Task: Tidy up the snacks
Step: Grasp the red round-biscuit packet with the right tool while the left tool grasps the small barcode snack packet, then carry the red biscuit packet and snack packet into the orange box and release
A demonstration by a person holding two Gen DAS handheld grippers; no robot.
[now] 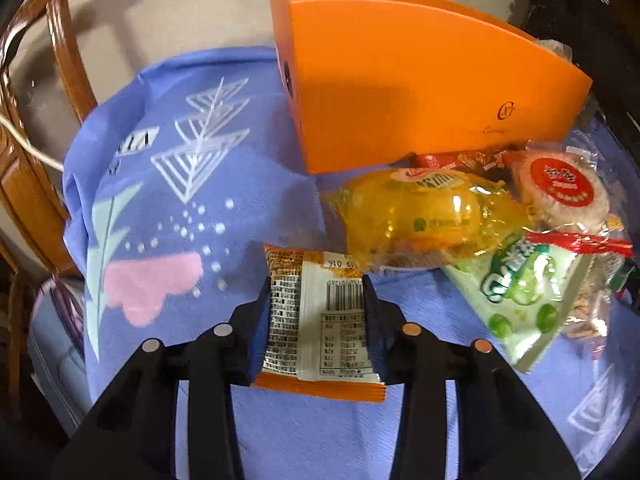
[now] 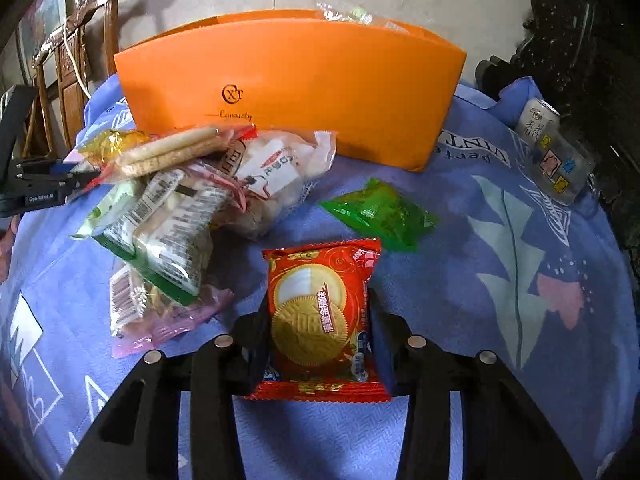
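My left gripper (image 1: 316, 288) is shut on an orange-and-white snack packet (image 1: 320, 344), barcode side up, with a black finger pressing each long edge, low over the blue patterned tablecloth (image 1: 224, 216). In the right wrist view my right gripper (image 2: 318, 306) is shut on a red packet (image 2: 320, 320) that shows a gold round biscuit. An orange curved box (image 1: 400, 92) (image 2: 300, 88) stands upright at the back, with wrappers poking over its rim. Between the two grippers lies a pile of snacks (image 2: 172, 208), including a yellow packet (image 1: 424, 216) and a green pea pack (image 1: 520, 292).
A loose green packet (image 2: 380, 212) lies ahead of the red one. At the far right a drink can (image 2: 540, 120) and a glass (image 2: 564, 172) lie on the cloth. A wooden chair (image 1: 60, 52) stands beyond the table's left edge, and the cloth hangs over that edge.
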